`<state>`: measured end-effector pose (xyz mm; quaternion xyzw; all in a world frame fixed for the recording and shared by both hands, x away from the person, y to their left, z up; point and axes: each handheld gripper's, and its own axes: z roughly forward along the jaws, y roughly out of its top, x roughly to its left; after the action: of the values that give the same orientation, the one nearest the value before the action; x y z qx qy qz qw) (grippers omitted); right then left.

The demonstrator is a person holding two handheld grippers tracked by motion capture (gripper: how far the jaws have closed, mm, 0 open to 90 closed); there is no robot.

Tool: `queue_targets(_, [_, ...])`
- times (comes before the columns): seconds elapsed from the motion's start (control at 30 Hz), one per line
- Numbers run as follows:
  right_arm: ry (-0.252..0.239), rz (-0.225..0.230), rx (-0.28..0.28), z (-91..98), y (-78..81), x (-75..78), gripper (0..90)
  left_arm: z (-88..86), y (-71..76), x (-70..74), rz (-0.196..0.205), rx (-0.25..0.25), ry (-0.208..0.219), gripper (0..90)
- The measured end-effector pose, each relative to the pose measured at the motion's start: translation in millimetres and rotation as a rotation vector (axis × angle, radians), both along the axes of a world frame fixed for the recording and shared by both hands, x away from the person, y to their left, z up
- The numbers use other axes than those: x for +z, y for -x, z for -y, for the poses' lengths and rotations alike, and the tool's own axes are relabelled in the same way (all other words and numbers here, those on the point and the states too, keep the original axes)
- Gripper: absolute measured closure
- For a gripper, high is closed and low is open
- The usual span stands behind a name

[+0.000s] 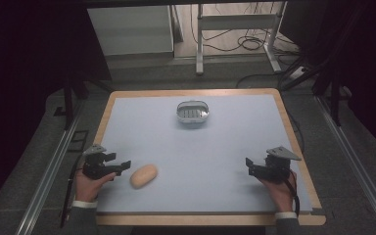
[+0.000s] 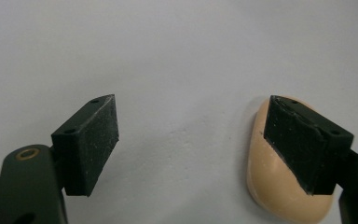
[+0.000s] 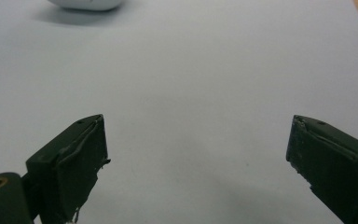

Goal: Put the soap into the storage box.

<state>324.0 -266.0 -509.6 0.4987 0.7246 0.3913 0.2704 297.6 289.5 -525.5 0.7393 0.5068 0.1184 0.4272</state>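
Pale blue mat [image 1: 225,161]: left gripper [image 1: 122,165], jaws wide and empty, beside a tan bread roll [image 1: 143,176] (probably light, squashy; grip gently across its middle).

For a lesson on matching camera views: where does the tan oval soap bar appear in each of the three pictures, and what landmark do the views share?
High view: the tan soap bar lies low and left, just right of the left gripper.
Left gripper view: it sits at lower right, partly behind the right-hand jaw.
Right gripper view: I cannot find the bar here.
Shared landmark: the pale blue mat.
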Motion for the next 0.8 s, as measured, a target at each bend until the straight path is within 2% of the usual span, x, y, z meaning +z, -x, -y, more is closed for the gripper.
queue_targets(0.07, [0.001,0.012,0.006,0.6,0.6,0.7,5.2,0.2,0.7,0.7,0.0,-0.005,-0.001,18.0])
queue_targets(0.1, [-0.015,0.019,0.026,1.5,1.4,2.2,5.2,1.5,1.8,1.5,0.004,-0.008,-0.01,18.0])
queue_targets(0.2, [-0.03,0.025,0.04,2.8,1.4,3.2,5.2,2.9,2.6,2.0,0.009,0.0,-0.022,18.2])
queue_targets(0.23, [-0.058,0.029,0.043,6.0,0.7,4.3,5.3,3.8,3.5,1.7,0.019,0.006,-0.033,19.6])
queue_targets(0.3, [-0.072,0.026,0.037,9.0,-0.3,4.9,5.3,4.4,3.8,1.4,0.011,0.003,-0.043,19.6])
queue_targets(0.33, [-0.075,0.029,0.038,10.4,-0.8,5.2,5.6,5.4,4.9,0.7,0.009,0.014,-0.067,19.9])
queue_targets(0.47, [-0.062,0.031,0.035,12.4,-2.4,4.7,6.0,7.0,9.5,3.3,0.014,0.029,-0.081,20.8])
queue_targets(0.57, [-0.083,0.022,0.03,13.7,-3.1,4.1,6.1,9.4,11.8,7.7,0.027,0.042,-0.114,21.9])
queue_targets(0.67, [-0.08,0.023,0.031,14.4,-1.8,4.5,6.3,13.2,13.5,13.6,0.039,0.048,-0.152,22.6])
queue_targets(0.7, [-0.082,0.027,0.033,14.4,-0.9,5.0,6.4,13.2,13.5,13.6,0.039,0.048,-0.152,22.6])
queue_targets(0.73, [-0.083,0.031,0.032,14.6,0.4,5.9,6.6,15.2,13.8,15.9,0.044,0.047,-0.176,22.7])
queue_targets(0.8, [-0.086,0.035,0.029,14.7,2.2,7.0,6.9,16.9,14.4,17.4,0.046,0.05,-0.186,23.3])
